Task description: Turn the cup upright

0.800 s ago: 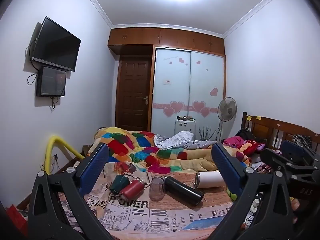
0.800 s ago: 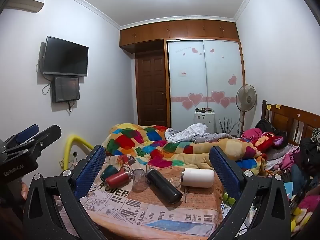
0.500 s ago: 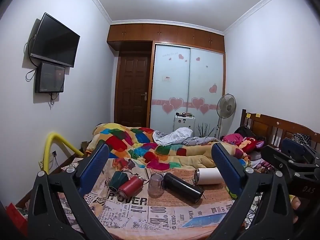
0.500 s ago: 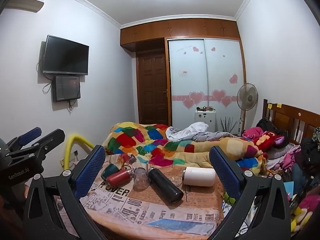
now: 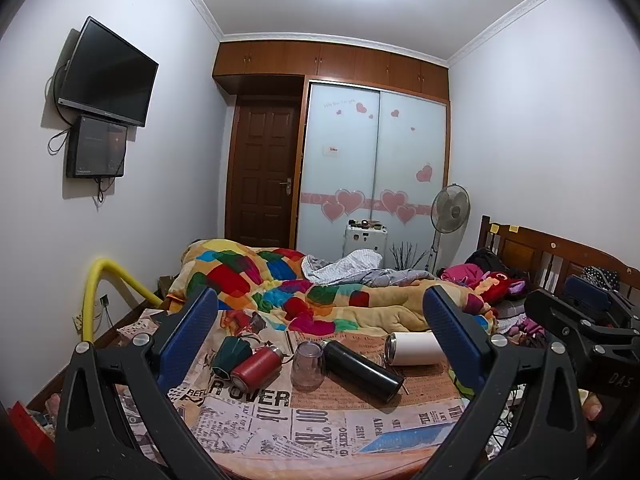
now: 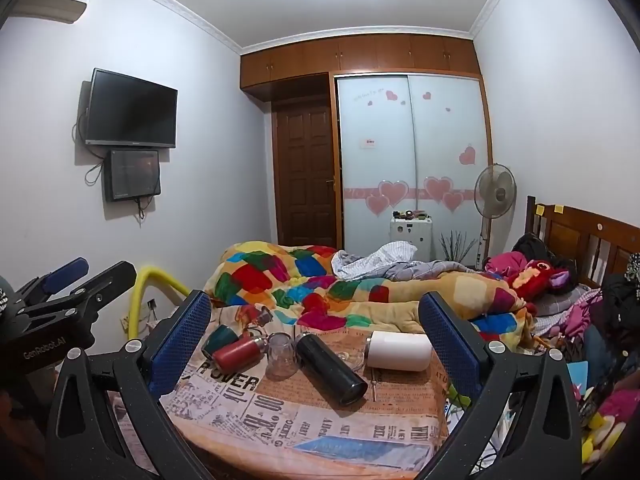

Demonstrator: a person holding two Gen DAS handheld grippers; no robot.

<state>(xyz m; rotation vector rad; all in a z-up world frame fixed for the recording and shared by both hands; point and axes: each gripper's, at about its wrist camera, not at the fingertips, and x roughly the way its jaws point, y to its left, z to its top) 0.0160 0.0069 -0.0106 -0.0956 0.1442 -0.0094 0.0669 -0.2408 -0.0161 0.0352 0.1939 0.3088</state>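
Note:
Several cups lie on a small table covered with newspaper-print cloth [image 5: 320, 420] [image 6: 304, 416]. A green cup [image 5: 230, 354] [image 6: 219, 340], a red flask [image 5: 254, 366] [image 6: 236, 354], a black flask [image 5: 362, 370] [image 6: 330, 368] and a white cup [image 5: 414, 348] [image 6: 400, 350] lie on their sides. A clear glass cup [image 5: 307, 364] [image 6: 281, 354] stands upside down between them. My left gripper [image 5: 320, 344] and right gripper [image 6: 316, 340] are both open and empty, held back from the table.
A bed with a colourful quilt [image 5: 288, 288] lies behind the table. A yellow tube [image 5: 100, 284] curves at the left. A wooden headboard [image 5: 552, 256] and piled clothes are at the right. The right gripper shows in the left wrist view [image 5: 584, 320].
Both views have shifted slightly; the table and cups sit a little higher in the left wrist view. No cup has moved.

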